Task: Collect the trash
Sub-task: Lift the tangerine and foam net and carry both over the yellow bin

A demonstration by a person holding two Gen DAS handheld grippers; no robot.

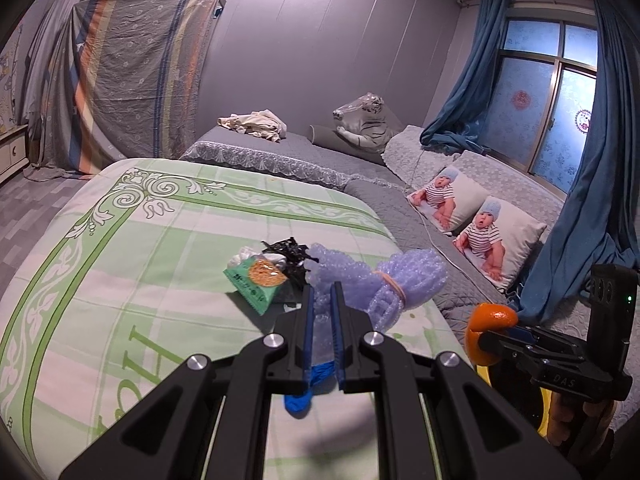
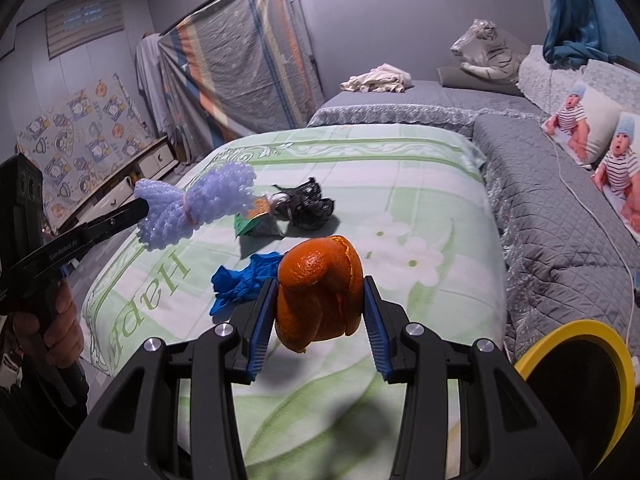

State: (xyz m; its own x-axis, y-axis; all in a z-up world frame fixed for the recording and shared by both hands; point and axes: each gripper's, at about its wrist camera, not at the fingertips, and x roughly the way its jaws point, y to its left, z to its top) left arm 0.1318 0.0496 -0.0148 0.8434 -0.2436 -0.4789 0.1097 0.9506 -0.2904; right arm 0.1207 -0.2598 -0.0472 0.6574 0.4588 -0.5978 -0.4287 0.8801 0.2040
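Carrying trash: the right gripper [image 2: 318, 312] pinches an orange peel [image 2: 320, 292] between half-closed jaws, the left gripper [image 1: 322, 320] clamps bubble wrap [image 1: 384, 284]. Next, I judge: release both over the yellow-rimmed bin [image 2: 580, 364], lower right.

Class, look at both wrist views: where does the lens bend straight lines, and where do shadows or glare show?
Left wrist view: window frame bows near the rim; glare on the upper wall; soft shadow on the green bedspread under the left gripper. Right wrist view: corners vignetted black; blurry shadow below the orange peel in the right gripper.
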